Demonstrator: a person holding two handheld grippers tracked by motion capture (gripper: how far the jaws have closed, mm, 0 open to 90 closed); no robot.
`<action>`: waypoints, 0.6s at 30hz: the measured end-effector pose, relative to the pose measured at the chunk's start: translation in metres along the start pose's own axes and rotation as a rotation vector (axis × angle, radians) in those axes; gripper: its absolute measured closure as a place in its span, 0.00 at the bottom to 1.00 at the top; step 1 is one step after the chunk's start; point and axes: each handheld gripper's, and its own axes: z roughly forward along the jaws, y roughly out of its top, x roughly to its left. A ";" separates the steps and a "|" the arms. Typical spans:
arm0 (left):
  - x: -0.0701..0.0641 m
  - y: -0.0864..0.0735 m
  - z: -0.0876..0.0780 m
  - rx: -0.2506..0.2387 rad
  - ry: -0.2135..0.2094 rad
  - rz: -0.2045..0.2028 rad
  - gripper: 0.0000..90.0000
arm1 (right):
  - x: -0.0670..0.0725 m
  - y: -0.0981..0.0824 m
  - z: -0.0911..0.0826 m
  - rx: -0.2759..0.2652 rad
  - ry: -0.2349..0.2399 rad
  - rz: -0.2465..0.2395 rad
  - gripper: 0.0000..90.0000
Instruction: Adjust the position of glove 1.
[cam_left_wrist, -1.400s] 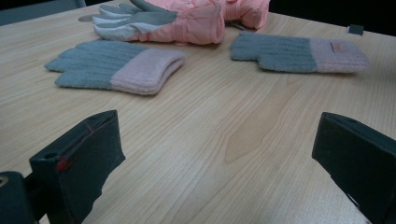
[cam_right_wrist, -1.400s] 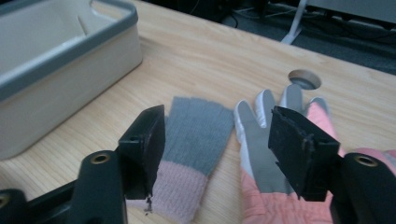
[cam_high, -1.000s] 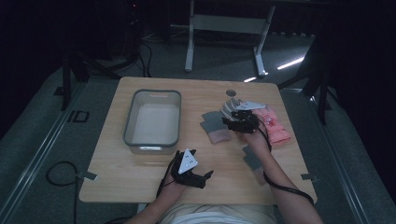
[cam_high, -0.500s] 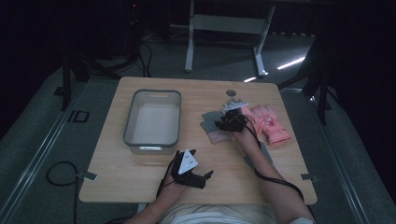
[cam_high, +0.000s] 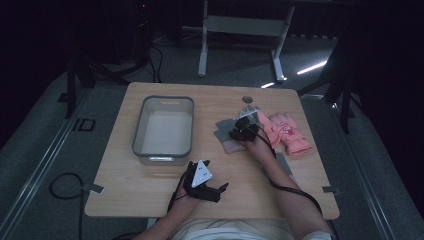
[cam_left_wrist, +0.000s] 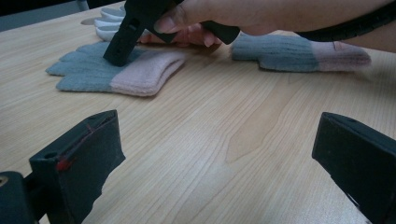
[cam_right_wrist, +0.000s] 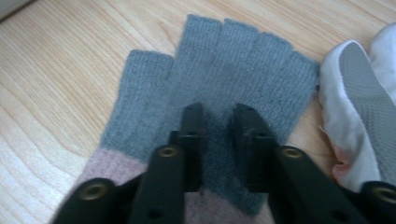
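- Gripping has begun on the grey glove (cam_right_wrist: 210, 84): your right gripper (cam_right_wrist: 218, 123) stands on its knitted back, the jaws have just been closing, and the fingers (cam_right_wrist: 192, 126) now sit close together with a narrow fold of grey knit between them. Treat this as a pinch still forming, not a secured hold.
- The grey glove lies flat on the worktop (cam_high: 150, 185), right of the bin (cam_high: 163, 127), its pink cuff toward you. Nothing about it suggests it has been lifted yet.
- Your left gripper (cam_high: 204, 181) rests at the near edge of the worktop, well apart from the gloves. Its fingers (cam_left_wrist: 79, 158) stand wide apart with only bare wood between them.
- A second grey glove (cam_left_wrist: 299, 52) with a pink cuff lies just beyond your right forearm, untouched.
- A pink glove (cam_high: 290, 132) and a white glove (cam_right_wrist: 364, 107) lie just beside the right gripper, also untouched.
- The bin stands with nothing visible inside it, so judge the work as being at its start: no glove has been moved there.
- Remaining steps, as a judgement: finish the pinch, raise the grey glove clear of its neighbours, carry it across to the bin, release it, then repeat for the other gloves.
- Check before lifting that the fold is thick enough to hold; a thin pinch of knit may slip out.
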 end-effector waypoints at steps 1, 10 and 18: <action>0.000 0.000 0.000 0.000 0.000 0.001 0.01 | 0.002 0.001 0.000 0.004 -0.007 0.004 0.88; 0.001 0.000 0.000 0.000 -0.002 -0.003 0.01 | 0.012 0.002 -0.035 -0.032 0.039 0.115 0.94; 0.001 0.000 0.000 0.004 -0.001 -0.006 0.01 | 0.037 -0.014 -0.096 -0.182 0.026 0.192 0.94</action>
